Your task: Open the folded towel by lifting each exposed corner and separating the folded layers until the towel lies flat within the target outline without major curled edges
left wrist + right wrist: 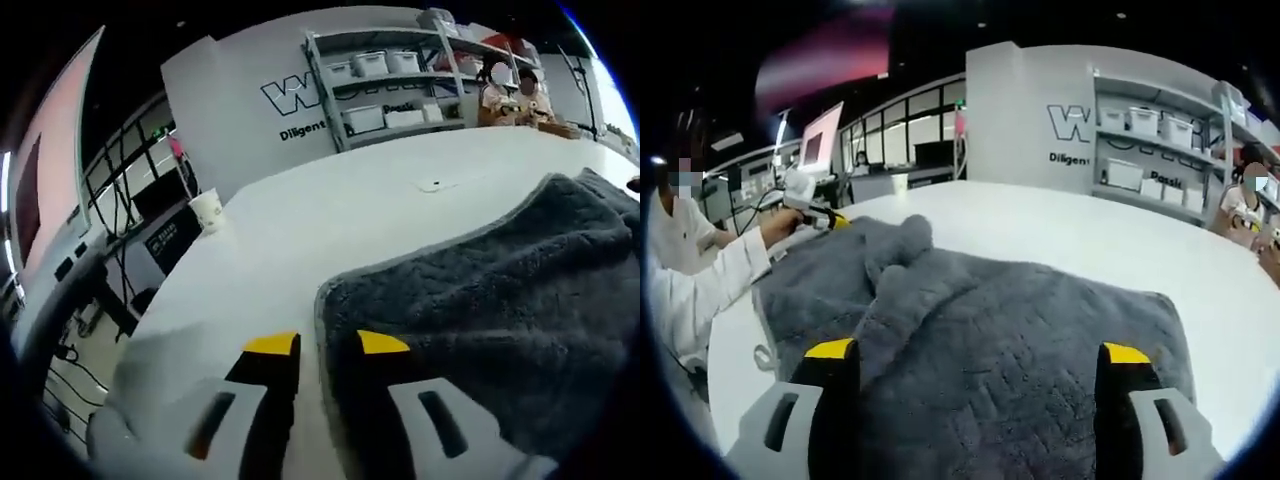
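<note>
A thick grey towel (500,300) lies on the white table (300,230), its near corner rounded and flat. My left gripper (327,345) is open by a narrow gap and straddles the towel's left edge, one yellow-tipped jaw over bare table, the other over the cloth. In the right gripper view the towel (1020,350) spreads ahead with a raised, bunched fold (902,262) running up its middle. My right gripper (977,352) hangs wide open over the towel's near part, nothing between its jaws. The left gripper (812,212), in a person's hand, sits at the towel's far left corner.
A paper cup (207,210) stands near the table's far left edge and a small white object (432,185) lies mid-table. Shelves with white bins (390,90) line the back wall. A person's white sleeve (700,285) reaches in from the left. People sit at the far right (1245,205).
</note>
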The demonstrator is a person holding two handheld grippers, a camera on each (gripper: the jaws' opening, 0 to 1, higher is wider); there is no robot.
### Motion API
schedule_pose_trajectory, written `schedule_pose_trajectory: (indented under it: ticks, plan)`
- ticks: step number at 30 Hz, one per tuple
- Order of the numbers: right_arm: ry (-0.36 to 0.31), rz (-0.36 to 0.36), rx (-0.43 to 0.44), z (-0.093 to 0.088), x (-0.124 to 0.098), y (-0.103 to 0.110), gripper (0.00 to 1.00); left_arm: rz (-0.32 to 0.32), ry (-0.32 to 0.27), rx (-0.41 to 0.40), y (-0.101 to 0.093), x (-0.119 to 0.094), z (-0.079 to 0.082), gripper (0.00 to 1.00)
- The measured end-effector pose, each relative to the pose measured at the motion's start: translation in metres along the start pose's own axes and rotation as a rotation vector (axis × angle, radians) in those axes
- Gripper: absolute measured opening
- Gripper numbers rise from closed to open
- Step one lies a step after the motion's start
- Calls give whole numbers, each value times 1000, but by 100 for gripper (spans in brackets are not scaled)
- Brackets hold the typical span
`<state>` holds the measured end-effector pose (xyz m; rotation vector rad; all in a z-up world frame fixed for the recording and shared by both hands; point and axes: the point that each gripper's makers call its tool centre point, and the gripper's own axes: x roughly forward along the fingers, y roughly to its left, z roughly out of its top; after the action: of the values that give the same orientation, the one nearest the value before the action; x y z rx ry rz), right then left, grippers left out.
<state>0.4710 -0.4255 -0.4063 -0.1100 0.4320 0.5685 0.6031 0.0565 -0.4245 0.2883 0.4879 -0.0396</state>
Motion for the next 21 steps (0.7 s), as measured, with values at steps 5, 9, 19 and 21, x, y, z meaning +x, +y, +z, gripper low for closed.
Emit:
schedule_pose_trajectory:
  ticks: [5, 9, 19, 21]
  plan:
    - [-2, -1, 0, 0, 0, 0, 98, -49, -43, -70, -7, -10, 12, 41]
    - [-3, -2, 1, 0, 0, 0, 98, -144, -72, -147, -25, -21, 21, 56]
    - [-22, 25, -17, 6, 1, 7, 99, -401, -135, -216, -77, -47, 42, 95]
    - [-14, 20, -23, 4, 2, 7, 99, -422, -131, -207, -84, -49, 42, 99]
